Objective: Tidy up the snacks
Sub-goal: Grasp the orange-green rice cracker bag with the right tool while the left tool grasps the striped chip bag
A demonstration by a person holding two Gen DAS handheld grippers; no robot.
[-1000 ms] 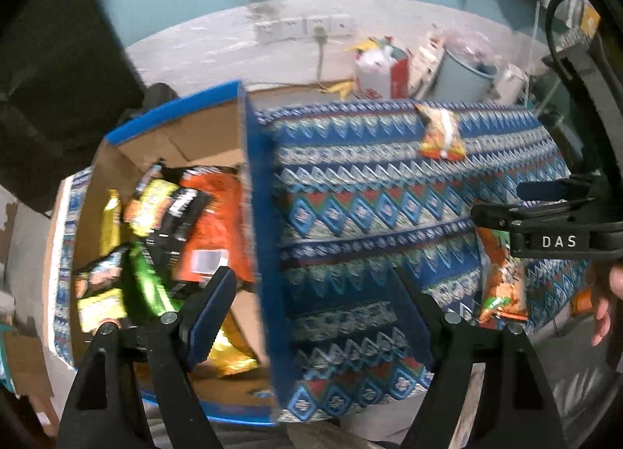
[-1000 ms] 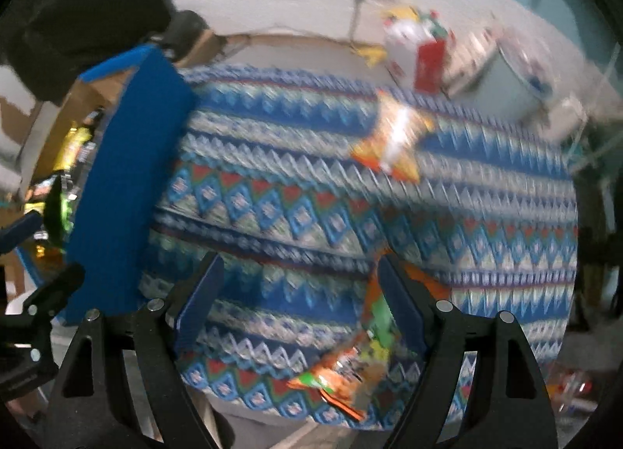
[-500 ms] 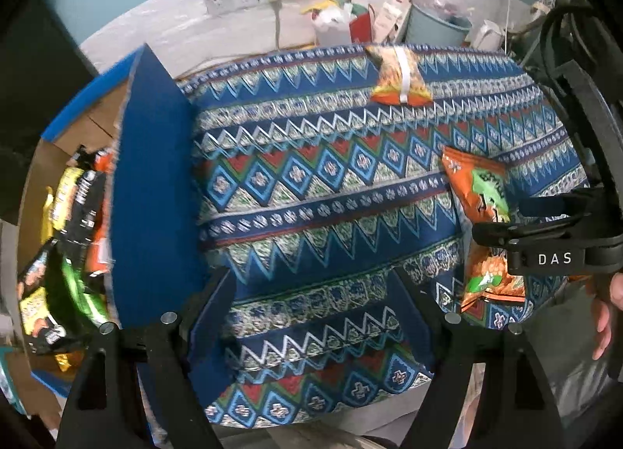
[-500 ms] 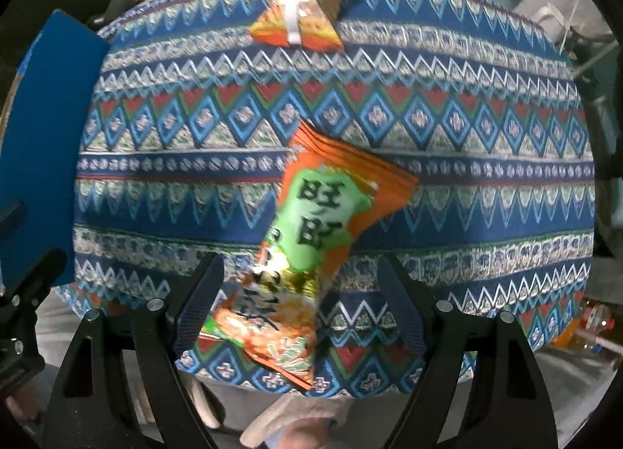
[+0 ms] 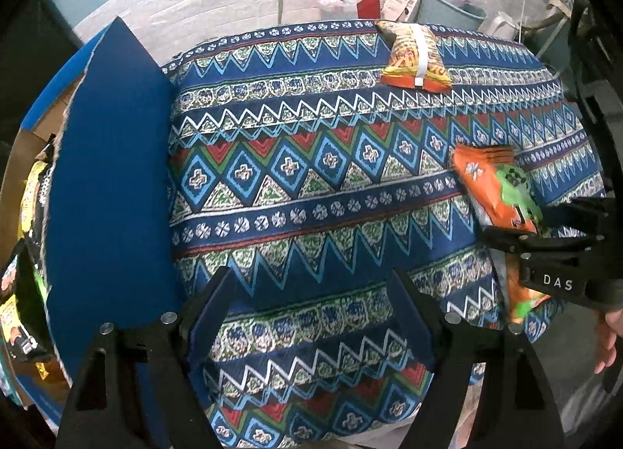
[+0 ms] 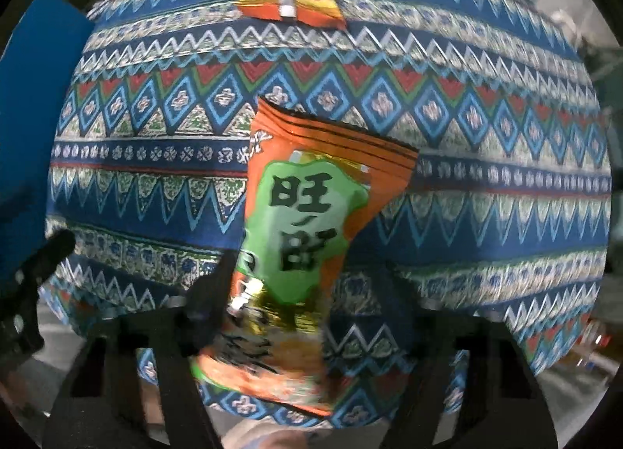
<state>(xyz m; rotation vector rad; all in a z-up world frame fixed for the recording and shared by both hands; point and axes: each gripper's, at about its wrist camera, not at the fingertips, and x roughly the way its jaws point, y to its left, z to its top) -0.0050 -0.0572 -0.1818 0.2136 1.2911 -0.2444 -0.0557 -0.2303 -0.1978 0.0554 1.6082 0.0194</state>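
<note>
**A:** What was nearest to the right camera?

**B:** The right gripper (image 6: 307, 293), pointing down at the table. Its jaws had just been closing, and the orange and green snack packet (image 6: 307, 223) was between them. The fingers were blurred, so I could not tell whether the pads already pressed on the packet.

**A:** How did that packet lie?

**B:** It lay flat on the patterned tablecloth (image 6: 486, 106), near the front edge of the table. Its long axis went from the near edge toward the far side, a little tilted. The crimped orange end pointed away and slightly to the right. The printed face was up.

**A:** And the left gripper?

**B:** The left gripper (image 5: 311, 316) was open, with only cloth between its fingers. It held nothing. In its view the same packet was at the right, partly behind the other gripper.

**A:** Was another snack on the table?

**B:** Yes, a yellow and orange packet (image 5: 414, 56) lay at the far edge, well apart from the first one. Its long axis also went from near to far.

**A:** Any container?

**B:** A blue cardboard box (image 5: 113, 192) stood at the left end of the table, one flap raised. Inside were several snack bags (image 5: 29, 215), yellow, black and green, only partly visible.
</note>
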